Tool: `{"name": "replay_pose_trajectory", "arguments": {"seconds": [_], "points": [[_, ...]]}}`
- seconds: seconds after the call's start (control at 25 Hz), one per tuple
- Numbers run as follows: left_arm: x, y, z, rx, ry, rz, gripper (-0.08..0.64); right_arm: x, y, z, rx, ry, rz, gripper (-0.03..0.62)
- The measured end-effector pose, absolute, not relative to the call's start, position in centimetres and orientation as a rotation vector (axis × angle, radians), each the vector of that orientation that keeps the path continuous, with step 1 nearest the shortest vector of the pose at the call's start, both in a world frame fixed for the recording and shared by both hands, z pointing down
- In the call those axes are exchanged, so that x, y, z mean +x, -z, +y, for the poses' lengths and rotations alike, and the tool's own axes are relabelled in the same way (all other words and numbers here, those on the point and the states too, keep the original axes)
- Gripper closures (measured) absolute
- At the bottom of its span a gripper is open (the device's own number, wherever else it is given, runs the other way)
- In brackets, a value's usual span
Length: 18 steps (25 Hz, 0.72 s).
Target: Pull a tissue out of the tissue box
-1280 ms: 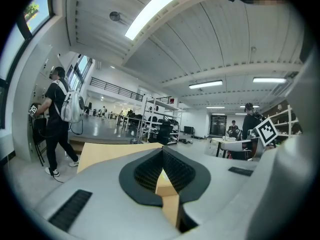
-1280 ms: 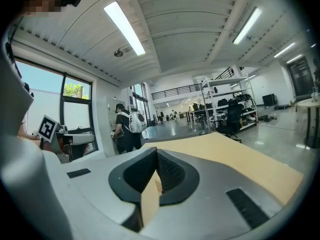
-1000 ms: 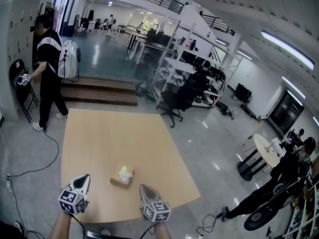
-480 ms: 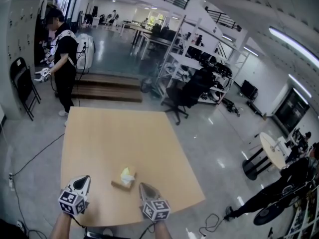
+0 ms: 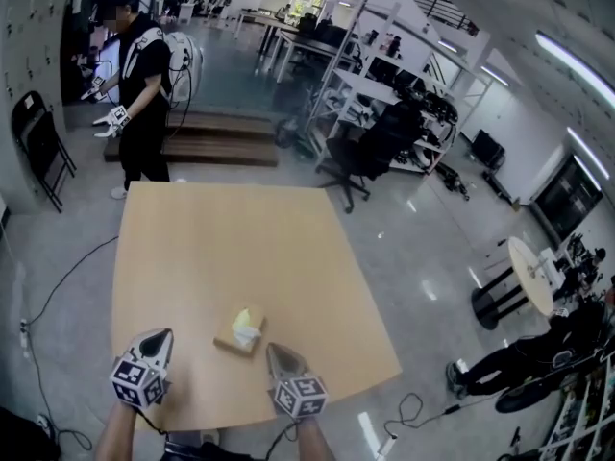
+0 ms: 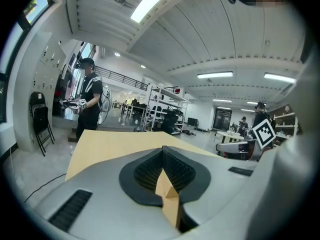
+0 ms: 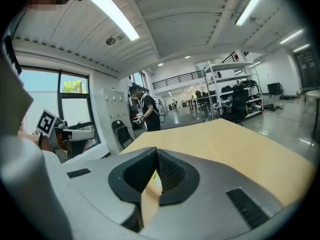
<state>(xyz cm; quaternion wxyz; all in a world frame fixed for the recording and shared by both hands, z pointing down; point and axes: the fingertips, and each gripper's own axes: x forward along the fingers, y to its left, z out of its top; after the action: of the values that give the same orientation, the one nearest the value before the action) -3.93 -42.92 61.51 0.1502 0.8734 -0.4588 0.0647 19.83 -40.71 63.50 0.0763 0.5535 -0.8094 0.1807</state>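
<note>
Two grippers hover low over the near edge of the worktop (image 5: 221, 248). The left gripper (image 5: 159, 336) and right gripper (image 5: 273, 351) both have their fingers (image 6: 176, 172) pressed together with nothing clamped. The tissue box (image 5: 233, 340) sits on the worktop just ahead, between them and nearer the right one, touching neither. A tissue (image 5: 248, 322) sticks up from its top. Past the far edge stand a person (image 5: 142, 84) in black, then an office chair (image 5: 370, 152) by the shelving racks (image 5: 356, 65).

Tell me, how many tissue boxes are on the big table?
1. The tissue box sits by the table's near edge, just ahead of the left gripper and the right gripper, a tissue poking up from it. No other seems hidden.
</note>
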Motion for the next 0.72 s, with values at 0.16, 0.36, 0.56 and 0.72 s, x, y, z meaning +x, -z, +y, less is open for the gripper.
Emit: {"name": "replay_pose_trajectory", "arguments": {"seconds": [0.16,0.36,0.56,0.72], "points": [[-4.2,-62.7,-43.7,2.485,-0.215,-1.308,0.552,19.7,-64.9,-41.3,1.651,-0.579,-2.402,0.581],[-4.5,-64.1,-44.7,2.46,-0.246,-1.302,0.552,19.8,-66.9,-42.0,1.632,-0.615,-2.361,0.581],[-4.4,-65.3,-45.2,2.428,-0.272,-1.288,0.552,19.7,-68.5,-42.6,1.61,-0.659,-2.331,0.581],[-4.5,-65.3,-45.5,2.418,-0.272,-1.278,0.552,19.6,-68.8,-43.4,1.619,-0.663,-2.307,0.581]]}}
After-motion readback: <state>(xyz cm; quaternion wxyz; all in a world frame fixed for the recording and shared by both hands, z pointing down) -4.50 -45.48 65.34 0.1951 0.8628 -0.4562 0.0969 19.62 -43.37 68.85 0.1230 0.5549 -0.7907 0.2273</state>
